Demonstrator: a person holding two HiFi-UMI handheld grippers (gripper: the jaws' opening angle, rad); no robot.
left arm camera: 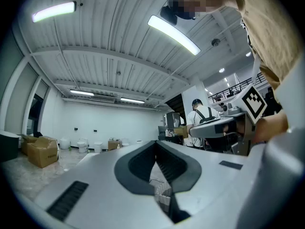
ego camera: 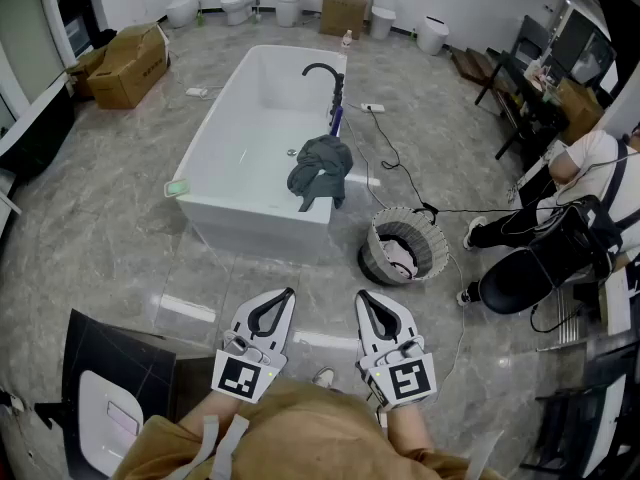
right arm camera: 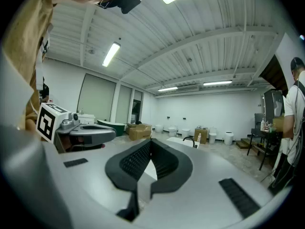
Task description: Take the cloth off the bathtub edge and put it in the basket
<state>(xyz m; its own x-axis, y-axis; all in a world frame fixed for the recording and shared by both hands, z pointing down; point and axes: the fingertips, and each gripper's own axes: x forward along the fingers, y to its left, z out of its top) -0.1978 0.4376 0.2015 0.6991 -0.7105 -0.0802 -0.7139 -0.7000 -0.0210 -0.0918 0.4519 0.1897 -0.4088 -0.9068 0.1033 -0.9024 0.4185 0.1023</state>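
A dark grey-green cloth (ego camera: 320, 168) hangs over the right rim of the white bathtub (ego camera: 240, 208), near its front corner. On the floor just right of the tub stands a woven basket (ego camera: 405, 248) holding something white and pink. Both grippers are held low in front of me, well short of the tub. My left gripper (ego camera: 289, 293) has its tips together with nothing between them, as the left gripper view (left arm camera: 156, 144) also shows. My right gripper (ego camera: 362, 295) is likewise shut and empty (right arm camera: 150, 141). They point side by side toward the tub and basket.
A black faucet (ego camera: 330, 78) rises from the tub's right rim. Cables (ego camera: 400, 173) run across the floor past the basket. A seated person (ego camera: 580, 198) is at the right, cardboard boxes (ego camera: 130, 63) at the far left, toilets (ego camera: 240, 3) along the back wall.
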